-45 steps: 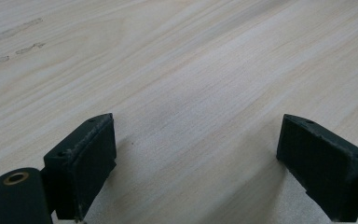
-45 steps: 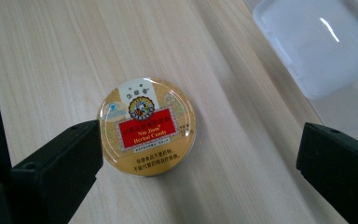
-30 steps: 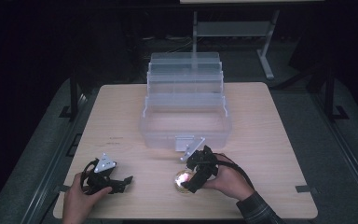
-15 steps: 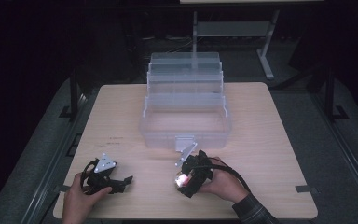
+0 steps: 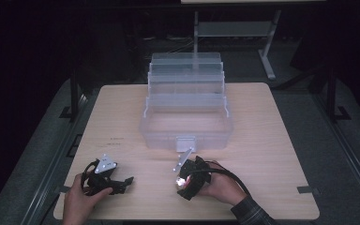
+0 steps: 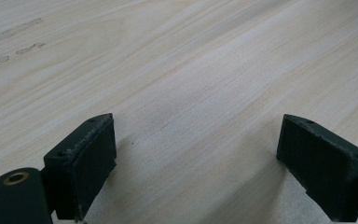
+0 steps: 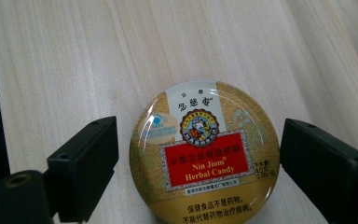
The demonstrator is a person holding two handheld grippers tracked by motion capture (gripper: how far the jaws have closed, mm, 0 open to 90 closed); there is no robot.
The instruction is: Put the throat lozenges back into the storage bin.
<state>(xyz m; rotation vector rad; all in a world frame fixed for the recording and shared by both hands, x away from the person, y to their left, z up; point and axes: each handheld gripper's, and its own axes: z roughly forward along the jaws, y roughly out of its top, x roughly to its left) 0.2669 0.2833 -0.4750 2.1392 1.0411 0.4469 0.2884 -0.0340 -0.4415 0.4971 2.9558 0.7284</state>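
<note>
The right gripper (image 7: pixel 200 172) has its jaws spread wide, with the tin (image 7: pixel 204 154) lying flat on the counter (image 7: pixel 51 60) between them. A narrow gap shows on each side, so neither jaw touches it, and nothing is gripped yet. The tin's printed lid faces up, and its near edge runs out under the bottom of the right gripper view. In the high view the same gripper (image 5: pixel 187 180) is low over the counter's near edge, the tin a bright spot at its tip.

The left gripper (image 6: pixel 196 163) is released too: bare wood lies between its jaws and ahead of them. In the high view it (image 5: pixel 122 183) rests on the counter, well apart from the tin.

Farther on, beyond the right jaws, the clear box (image 5: pixel 186 123) stands open in stepped tiers, its lowest tray looking empty.

Judged from this, the work is at its start. The jaws are lined up on the tin, but the closing, the lift and the carry to the box, if that is where it goes, are all left to do.
</note>
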